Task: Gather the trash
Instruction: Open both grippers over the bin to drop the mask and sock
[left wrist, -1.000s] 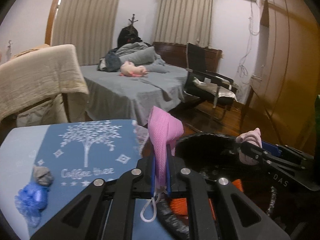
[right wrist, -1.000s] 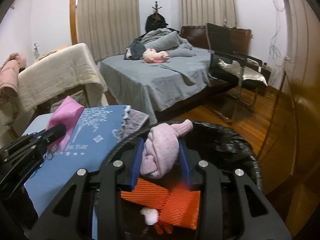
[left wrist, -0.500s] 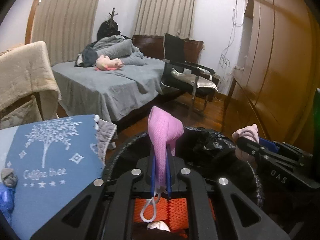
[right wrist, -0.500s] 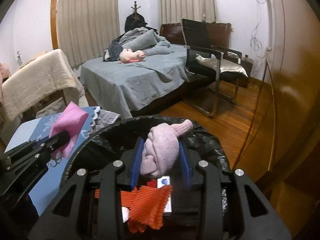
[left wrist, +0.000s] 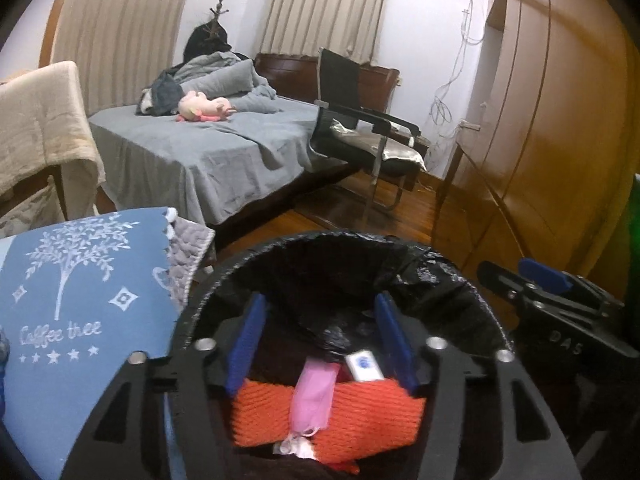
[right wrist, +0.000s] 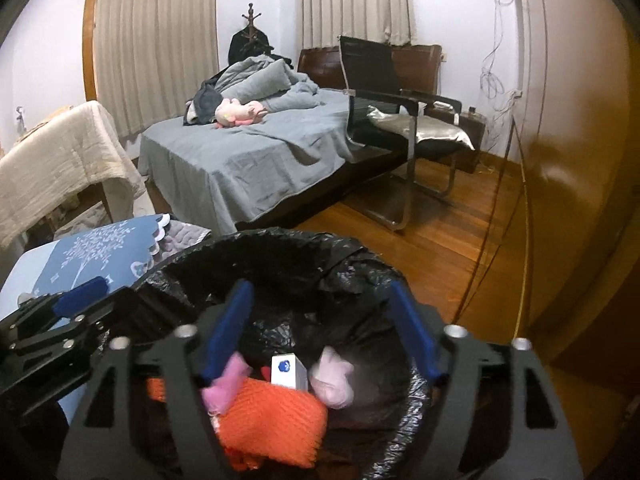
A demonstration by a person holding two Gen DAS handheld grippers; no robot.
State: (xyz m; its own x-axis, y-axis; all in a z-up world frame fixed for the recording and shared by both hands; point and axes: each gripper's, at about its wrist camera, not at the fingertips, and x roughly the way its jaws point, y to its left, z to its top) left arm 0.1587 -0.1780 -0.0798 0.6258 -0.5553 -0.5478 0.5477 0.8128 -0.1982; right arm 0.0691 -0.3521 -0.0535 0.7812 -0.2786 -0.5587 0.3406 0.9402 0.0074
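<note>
Over the black-lined bin [left wrist: 452, 272] both the left gripper [left wrist: 320, 344] and right gripper [right wrist: 320, 332] are opening with nothing between them, the pink mask [left wrist: 312, 400] and pale wad [right wrist: 332, 380] already inside at 6 o'clock, any leftover trash out of view

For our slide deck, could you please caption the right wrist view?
Right gripper opening over the black-lined trash bin, pale pink crumpled wad dropped beside the orange mesh net.
</note>
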